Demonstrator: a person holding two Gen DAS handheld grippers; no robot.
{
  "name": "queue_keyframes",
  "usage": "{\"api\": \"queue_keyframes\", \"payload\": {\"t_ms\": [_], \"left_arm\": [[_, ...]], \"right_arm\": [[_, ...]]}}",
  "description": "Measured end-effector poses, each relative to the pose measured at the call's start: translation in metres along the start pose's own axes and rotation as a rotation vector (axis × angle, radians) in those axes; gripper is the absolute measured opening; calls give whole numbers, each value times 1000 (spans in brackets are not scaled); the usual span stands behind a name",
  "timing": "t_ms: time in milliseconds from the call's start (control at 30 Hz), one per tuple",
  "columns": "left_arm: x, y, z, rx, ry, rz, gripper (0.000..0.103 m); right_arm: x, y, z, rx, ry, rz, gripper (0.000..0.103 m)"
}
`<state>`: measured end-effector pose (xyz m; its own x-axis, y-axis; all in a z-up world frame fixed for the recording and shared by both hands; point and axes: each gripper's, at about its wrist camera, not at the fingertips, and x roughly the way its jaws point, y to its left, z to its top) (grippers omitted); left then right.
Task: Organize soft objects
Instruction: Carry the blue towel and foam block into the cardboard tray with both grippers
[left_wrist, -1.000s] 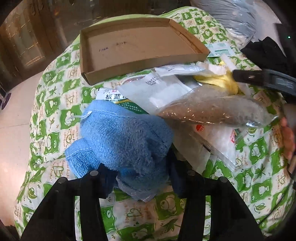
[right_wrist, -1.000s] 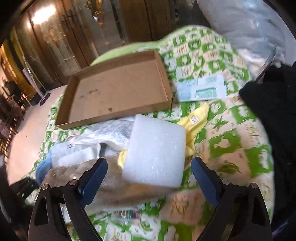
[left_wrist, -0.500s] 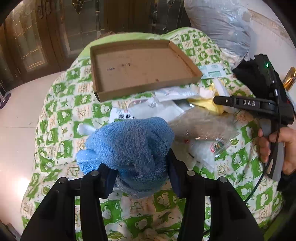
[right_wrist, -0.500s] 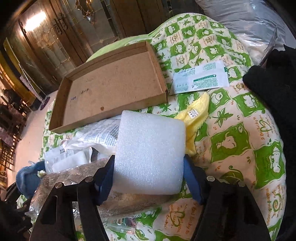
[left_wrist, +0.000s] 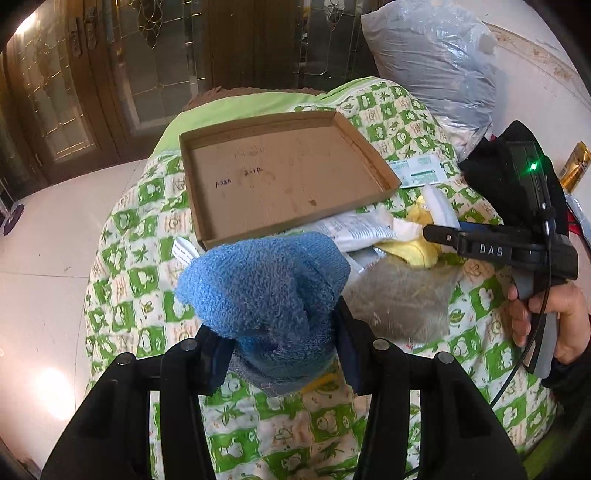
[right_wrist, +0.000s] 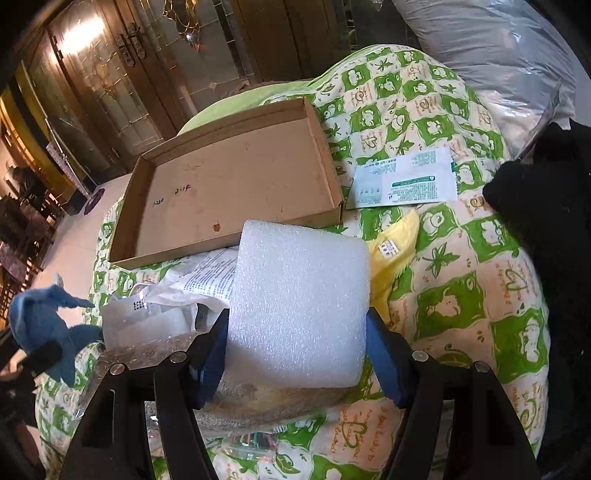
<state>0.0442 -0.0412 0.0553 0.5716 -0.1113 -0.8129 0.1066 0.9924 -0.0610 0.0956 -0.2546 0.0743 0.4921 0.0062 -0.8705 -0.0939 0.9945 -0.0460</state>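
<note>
the left tool (left_wrist: 282, 334) is clamped partway closed on a bunched blue towel (left_wrist: 266, 291), its dark blue pads pressing into the cloth on both sides. the towel is lifted clear of the green and white patterned quilt (left_wrist: 129, 236) that covers the rounded surface below, and it hangs in front of the near edge of a shallow cardboard tray (left_wrist: 195, 206). the tray sits on the far part of the quilt and has only some pen marks on its floor.

the right tool (right_wrist: 297, 352) has just been closing and now grips a white foam block (right_wrist: 299, 306) between its pads, both sides touching the foam. the block stands over a pile of things just near of the tray: a clear bag of brownish grains (right_wrist: 258, 402) under it, crumpled white printed packets (right_wrist: 192, 288) to its left, and a yellow cloth (right_wrist: 391, 251) with a small label to its right. a flat green and white sachet (right_wrist: 406, 181) lies on the quilt just right of the tray. a black garment (right_wrist: 546, 221) lies at the right edge and a grey plastic bag (right_wrist: 498, 48) sits at the far right.

in the left view a hand (left_wrist: 550, 317) holds the right tool's handle at the right.
</note>
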Motion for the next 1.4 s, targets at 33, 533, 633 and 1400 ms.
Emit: {"api": "queue_keyframes", "payload": {"t_ms": [33,533,633,1400], "left_arm": [[0,1,2,-1,-1,-1,47],[17,7,42,-9,-19,8,47],[24,11,51,-17,-16,11,47],[57,21,165,-22,-122,-66,47]], "right_arm": [[1,1,1,-5,1,-1,68],[11,6,30,-26,-53,65,68],[17,8,38,-32,-55,72,68],[90,10,107,-25,-80,69,68]]}}
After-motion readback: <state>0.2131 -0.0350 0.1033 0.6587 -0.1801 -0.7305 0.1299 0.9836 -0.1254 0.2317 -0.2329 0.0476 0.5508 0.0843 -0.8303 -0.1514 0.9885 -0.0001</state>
